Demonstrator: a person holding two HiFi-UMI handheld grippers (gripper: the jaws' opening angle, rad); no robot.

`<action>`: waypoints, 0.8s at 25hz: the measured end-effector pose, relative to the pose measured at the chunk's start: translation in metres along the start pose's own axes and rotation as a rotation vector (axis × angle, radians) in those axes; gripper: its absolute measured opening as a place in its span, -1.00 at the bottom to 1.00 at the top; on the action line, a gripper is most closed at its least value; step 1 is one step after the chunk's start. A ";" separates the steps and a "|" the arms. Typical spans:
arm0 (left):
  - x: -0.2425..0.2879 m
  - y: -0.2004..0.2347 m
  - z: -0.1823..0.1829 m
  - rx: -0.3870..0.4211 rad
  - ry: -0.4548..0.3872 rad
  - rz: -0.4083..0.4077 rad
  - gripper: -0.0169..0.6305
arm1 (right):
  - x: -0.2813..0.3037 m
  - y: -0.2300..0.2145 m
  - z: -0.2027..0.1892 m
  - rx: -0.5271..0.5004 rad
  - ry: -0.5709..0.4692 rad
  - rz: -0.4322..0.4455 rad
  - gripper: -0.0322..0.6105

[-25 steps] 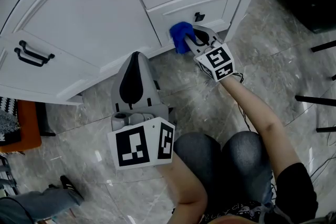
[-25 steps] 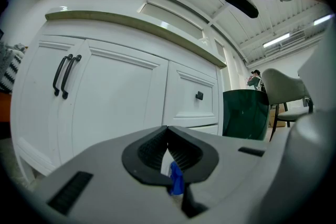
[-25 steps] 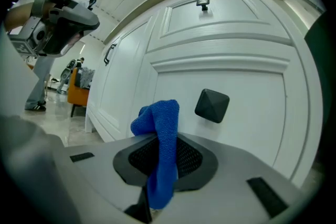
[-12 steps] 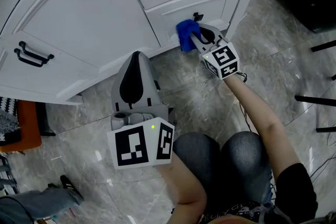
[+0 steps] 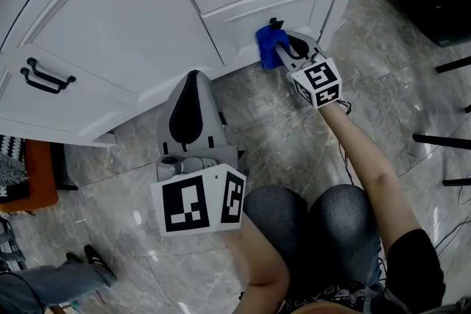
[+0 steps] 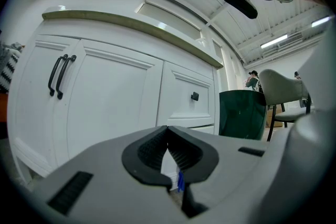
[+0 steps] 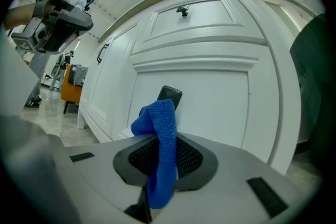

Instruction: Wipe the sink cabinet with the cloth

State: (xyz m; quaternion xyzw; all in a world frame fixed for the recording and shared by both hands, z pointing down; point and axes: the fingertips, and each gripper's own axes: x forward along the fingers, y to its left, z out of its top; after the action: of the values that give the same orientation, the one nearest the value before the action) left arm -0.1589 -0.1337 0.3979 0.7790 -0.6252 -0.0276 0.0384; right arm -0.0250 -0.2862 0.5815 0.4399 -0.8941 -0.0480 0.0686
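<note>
Cloth (image 7: 160, 134): looking soft, limp, light | right gripper (image 7: 157, 160) pinching its mid-fold, frame centre | left gripper (image 6: 169, 152) idling clenched, empty

Two grippers were out there: left gripper (image 5: 191, 81), right gripper (image 5: 284, 48). One blue cloth (image 5: 266, 40). One white cabinet (image 5: 110, 18), which carried two bar handles (image 5: 48, 76) and two knobs (image 5: 274, 23).

The cloth (image 5: 266, 46) seems pressed against the lower drawer (image 5: 246, 17), right of the cabinet door (image 5: 110, 22).
</note>
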 end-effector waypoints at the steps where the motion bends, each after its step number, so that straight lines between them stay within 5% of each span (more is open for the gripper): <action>1: 0.000 0.000 0.000 0.001 0.001 -0.001 -0.93 | -0.002 -0.004 -0.001 0.004 0.002 -0.009 -0.71; 20: 0.005 -0.015 0.001 0.018 0.005 -0.018 -0.93 | -0.023 -0.052 -0.012 -0.027 0.030 -0.064 -0.71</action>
State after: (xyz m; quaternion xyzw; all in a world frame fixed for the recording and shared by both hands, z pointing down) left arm -0.1430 -0.1350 0.3955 0.7851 -0.6182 -0.0203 0.0328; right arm 0.0315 -0.2998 0.5835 0.4680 -0.8778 -0.0557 0.0862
